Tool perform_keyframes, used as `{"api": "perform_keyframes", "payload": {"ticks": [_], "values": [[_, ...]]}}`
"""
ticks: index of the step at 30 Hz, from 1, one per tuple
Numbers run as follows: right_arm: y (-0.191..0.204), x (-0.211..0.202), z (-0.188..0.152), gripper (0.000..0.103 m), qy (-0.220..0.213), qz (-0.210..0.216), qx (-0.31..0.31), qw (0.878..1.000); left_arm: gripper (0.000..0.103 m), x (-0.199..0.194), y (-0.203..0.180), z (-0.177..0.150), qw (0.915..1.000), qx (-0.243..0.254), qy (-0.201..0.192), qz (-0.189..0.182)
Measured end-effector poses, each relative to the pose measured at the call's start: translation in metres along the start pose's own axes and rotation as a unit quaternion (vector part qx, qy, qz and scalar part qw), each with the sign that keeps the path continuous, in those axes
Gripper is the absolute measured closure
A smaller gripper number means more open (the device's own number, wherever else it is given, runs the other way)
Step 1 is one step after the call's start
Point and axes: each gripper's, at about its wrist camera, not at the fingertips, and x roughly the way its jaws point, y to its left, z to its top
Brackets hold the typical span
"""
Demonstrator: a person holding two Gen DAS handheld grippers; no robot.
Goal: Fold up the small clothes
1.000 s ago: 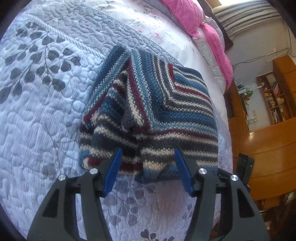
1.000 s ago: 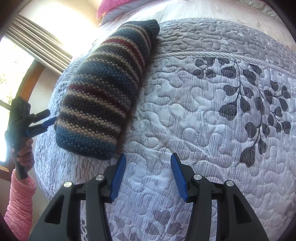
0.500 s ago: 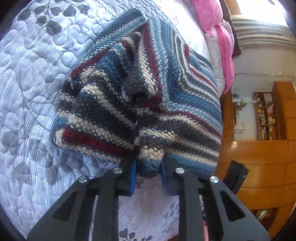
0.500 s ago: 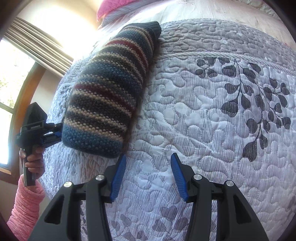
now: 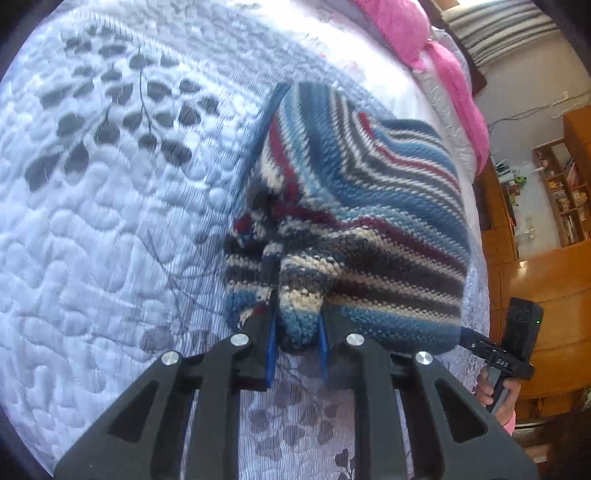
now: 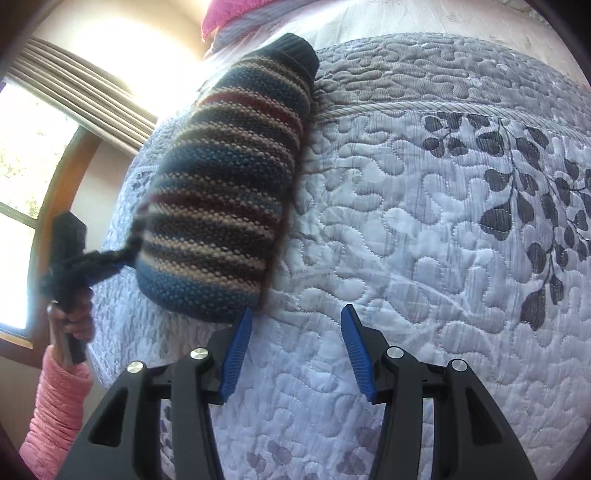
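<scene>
Two sets of black claws with blue pads at the bottom of the frames. Left gripper (image 5: 296, 341) pinched tight on a bunched near edge of the striped knit garment (image 5: 362, 206); right gripper (image 6: 297, 347) spread wide over bare quilt, holding nothing, left pad just beside the garment's near corner. Underneath, pale lavender quilted bedspread (image 5: 110, 229) with stitched pebble pattern and dark grey leaf sprays. Knit piled in thick folds right of centre in the left view, left of centre in the right view; blue, cream, grey and maroon stripes. Pink sleeve (image 6: 55, 410) at lower left of the right view. Farther off, pink bedding (image 5: 424, 33) at top, wooden cabinets (image 5: 554, 280) at right, curtained window (image 6: 44, 122) at upper left.
</scene>
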Motion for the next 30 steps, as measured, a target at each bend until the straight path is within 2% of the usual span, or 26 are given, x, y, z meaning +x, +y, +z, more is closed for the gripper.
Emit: {"api": "perform_keyframes", "payload": {"ticks": [1, 4, 6, 8, 9, 11, 12, 14, 16, 22, 24, 26, 30], "values": [[0.003, 0.000, 0.003, 0.050, -0.003, 0.016, 0.007, 1.000, 0.086, 0.007, 0.001, -0.002, 1.0000, -0.004, 0.002, -0.002], [0.014, 0.002, 0.015, 0.037, -0.009, 0.065, 0.027, 0.998, 0.085, 0.013, -0.003, -0.005, 1.0000, -0.001, -0.009, 0.002], [0.025, 0.010, 0.022, 0.033, -0.002, 0.062, 0.024, 0.998, 0.085, 0.011, -0.007, -0.006, 0.9998, 0.006, -0.014, 0.009], [0.035, 0.020, 0.026, 0.033, 0.006, 0.048, 0.015, 0.999, 0.085, 0.006, -0.011, -0.005, 0.9998, 0.008, -0.018, 0.009], [0.039, 0.026, 0.028, 0.040, 0.012, 0.038, 0.014, 0.999, 0.084, 0.003, -0.011, -0.004, 0.9997, 0.012, -0.020, 0.009], [0.041, 0.036, 0.026, 0.066, 0.026, 0.045, 0.012, 0.999, 0.082, -0.004, -0.015, -0.002, 0.9993, 0.024, -0.027, 0.012], [0.041, 0.038, 0.023, 0.073, 0.029, 0.030, 0.005, 0.999, 0.081, -0.004, -0.016, -0.002, 0.9991, 0.029, -0.027, 0.015], [0.043, 0.041, 0.015, 0.077, 0.036, -0.011, -0.023, 0.999, 0.074, -0.002, -0.014, -0.004, 0.9991, 0.033, -0.020, 0.018], [0.040, 0.044, 0.008, 0.079, 0.046, -0.030, -0.025, 0.998, 0.073, 0.009, -0.011, -0.004, 0.9992, 0.034, -0.007, 0.020], [0.030, 0.058, 0.007, 0.077, 0.064, -0.034, -0.009, 0.997, 0.071, 0.017, -0.005, -0.005, 0.9997, 0.020, -0.006, 0.008], [0.034, 0.057, 0.011, 0.070, 0.064, -0.029, -0.017, 0.997, 0.065, 0.008, -0.005, -0.006, 0.9998, 0.018, -0.001, -0.005], [0.032, 0.044, 0.014, 0.058, 0.059, -0.020, -0.022, 0.998, 0.045, -0.009, -0.002, -0.006, 0.9994, 0.014, 0.000, -0.032], [0.031, 0.011, 0.028, 0.054, 0.025, -0.021, -0.040, 0.999, 0.039, -0.046, 0.002, 0.006, 0.9965, 0.011, -0.033, -0.076]]}}
